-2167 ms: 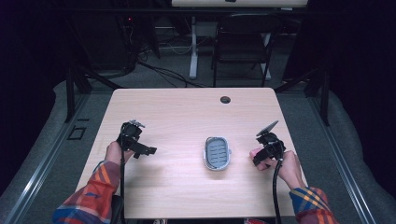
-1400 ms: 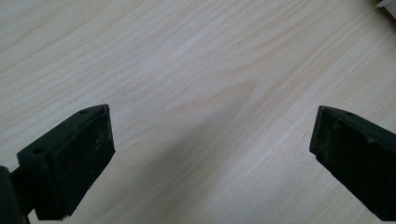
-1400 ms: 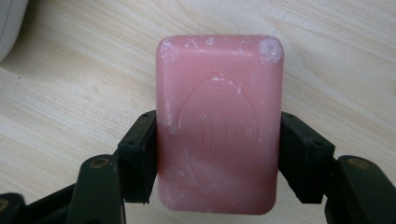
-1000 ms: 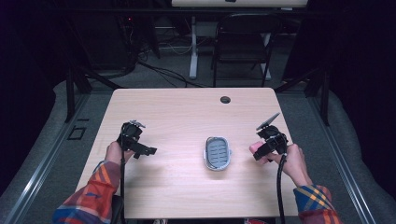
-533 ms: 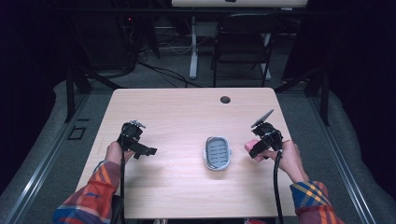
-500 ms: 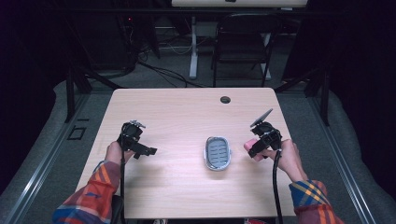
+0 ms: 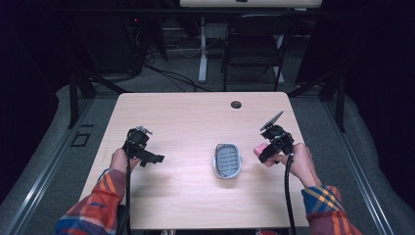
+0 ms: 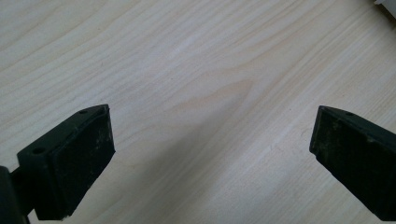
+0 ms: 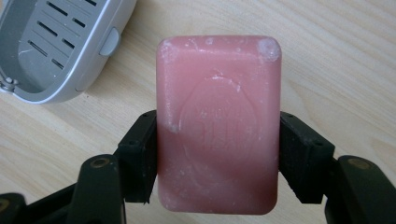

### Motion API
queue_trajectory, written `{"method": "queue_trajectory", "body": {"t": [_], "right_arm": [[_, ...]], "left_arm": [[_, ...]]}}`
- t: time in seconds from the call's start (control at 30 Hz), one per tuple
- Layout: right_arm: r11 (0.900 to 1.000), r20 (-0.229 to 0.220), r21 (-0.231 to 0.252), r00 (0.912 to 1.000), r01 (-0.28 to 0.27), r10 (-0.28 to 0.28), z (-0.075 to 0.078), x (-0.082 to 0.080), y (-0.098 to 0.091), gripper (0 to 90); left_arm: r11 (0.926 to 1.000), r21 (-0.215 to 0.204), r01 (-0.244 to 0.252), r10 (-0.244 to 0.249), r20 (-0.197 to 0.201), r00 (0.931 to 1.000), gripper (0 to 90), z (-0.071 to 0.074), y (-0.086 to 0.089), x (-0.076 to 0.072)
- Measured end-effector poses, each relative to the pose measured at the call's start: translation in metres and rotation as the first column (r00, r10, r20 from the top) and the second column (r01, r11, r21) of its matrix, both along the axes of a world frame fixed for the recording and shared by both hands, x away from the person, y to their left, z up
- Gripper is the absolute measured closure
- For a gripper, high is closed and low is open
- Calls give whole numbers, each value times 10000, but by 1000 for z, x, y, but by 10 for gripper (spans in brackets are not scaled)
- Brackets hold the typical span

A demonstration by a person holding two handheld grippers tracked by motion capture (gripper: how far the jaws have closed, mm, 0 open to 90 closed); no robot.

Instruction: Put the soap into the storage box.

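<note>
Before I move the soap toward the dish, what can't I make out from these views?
- Stamped lettering on the pink soap: right gripper view, worn and unreadable.
- Soap dish: same view, cut off by the top and left edges.
- Soap's underside: hidden by the bar itself.
- Dark spot on the far table edge: high view, too small.

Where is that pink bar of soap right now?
The pink soap is clamped in the right gripper, at the table's right side, just right of the grey soap dish.

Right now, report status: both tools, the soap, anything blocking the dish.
Right tool shut on pink soap bar, just right of the grey soap dish. Left tool open, nothing between its jaws. Dish holds nothing; no obstruction.
</note>
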State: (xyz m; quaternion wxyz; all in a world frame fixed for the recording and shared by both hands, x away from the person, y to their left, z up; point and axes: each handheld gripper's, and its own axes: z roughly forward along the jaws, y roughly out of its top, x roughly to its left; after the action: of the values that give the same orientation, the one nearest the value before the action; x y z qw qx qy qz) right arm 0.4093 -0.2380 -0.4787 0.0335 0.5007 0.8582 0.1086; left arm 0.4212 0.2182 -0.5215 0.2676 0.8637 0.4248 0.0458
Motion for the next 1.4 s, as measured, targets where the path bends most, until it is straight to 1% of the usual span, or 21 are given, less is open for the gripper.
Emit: {"method": "queue_trajectory", "body": {"t": [0.07, 0.13, 0.17, 0.23, 0.27, 0.33, 0.37, 0.47, 0.53, 0.67, 0.7, 0.77, 0.87, 0.97, 1.0, 1.07, 1.1, 1.2, 1.3, 1.33, 1.4], "right_arm": [[10000, 71, 44, 9999, 73, -73, 2, 0, 1, 370], [9999, 3, 87, 9999, 121, -121, 3, 1, 2, 370], [10000, -7, -20, 10000, -22, 22, 4, 2, 2, 370], [10000, -26, -31, 10000, -60, 60, 5, 2, 2, 370], [10000, -91, -47, 10000, -38, 38, 6, 3, 3, 370], [10000, -1, 11, 10000, 8, -8, 7, 3, 3, 370], [9999, -116, -95, 9999, -113, 112, 9, 4, 3, 370], [10000, 28, -69, 10000, -38, 38, 11, 5, 5, 370], [9999, -88, -96, 9999, -127, 126, 13, 6, 4, 370], [9999, 59, -74, 9999, -114, 115, 15, 7, 7, 370], [9996, -128, -148, 9996, -250, 248, 17, 9, 8, 370], [9999, -31, -73, 9999, -147, 146, 16, 9, 10, 371], [9995, 7, -117, 9996, -278, 278, 18, 9, 13, 371], [9987, -127, -195, 9988, -477, 474, 21, 11, 15, 371], [9989, -54, -184, 9991, -424, 423, 21, 11, 16, 371], [9991, -112, -106, 9991, -410, 409, 22, 11, 17, 371], [9991, 38, -115, 9992, -409, 410, 22, 11, 19, 371], [9984, -71, -161, 9985, -540, 539, 25, 13, 21, 371], [9985, 21, -128, 9986, -527, 528, 26, 14, 25, 371], [9975, -46, -192, 9977, -683, 682, 27, 15, 26, 371], [9971, -44, -237, 9974, -718, 717, 28, 16, 28, 371]], "left_arm": [[10000, 15, 6, -6, -15, 10000, 0, 0, 0, 0], [10000, 28, 11, -11, -16, 10000, 0, 0, 0, 0], [10000, 29, 19, -19, -21, 10000, 0, 0, 0, 0], [10000, 25, 36, -36, -32, 10000, 0, 0, -1, 0], [10000, 21, 38, -37, -33, 10000, 0, 0, -1, 0], [10000, 20, 44, -44, -37, 10000, 0, 0, -1, 1], [10000, 19, 45, -45, -35, 10000, 0, -1, 0, 1], [10000, 22, 52, -52, -50, 10000, 0, 0, -1, 1], [10000, 23, 57, -57, -47, 10000, 0, 0, -1, 1], [10000, 33, 61, -61, -50, 10000, 0, -1, -1, 1], [10000, 50, 77, -77, -41, 10000, 0, -1, -1, 1], [10000, 32, 67, -67, -52, 10000, 0, -1, -1, 1], [10000, 40, 67, -67, -46, 10000, 0, -1, -2, 1], [10000, 38, 51, -51, -40, 10000, 0, 0, -2, 0], [10000, 44, 51, -51, -9, 10000, 0, 0, -2, 0], [10000, 48, 58, -58, -35, 10000, 0, -1, -2, 1], [10000, 50, 61, -61, -48, 10000, 0, -1, -2, 1], [9999, 78, 85, -84, -64, 9999, 0, -1, -3, 1], [9999, 71, 85, -84, -64, 9999, 0, -1, -2, 1], [9999, 71, 101, -100, -52, 9999, 0, -1, -2, 1], [9999, 74, 89, -89, -55, 9999, 0, -1, -2, 2]]}}
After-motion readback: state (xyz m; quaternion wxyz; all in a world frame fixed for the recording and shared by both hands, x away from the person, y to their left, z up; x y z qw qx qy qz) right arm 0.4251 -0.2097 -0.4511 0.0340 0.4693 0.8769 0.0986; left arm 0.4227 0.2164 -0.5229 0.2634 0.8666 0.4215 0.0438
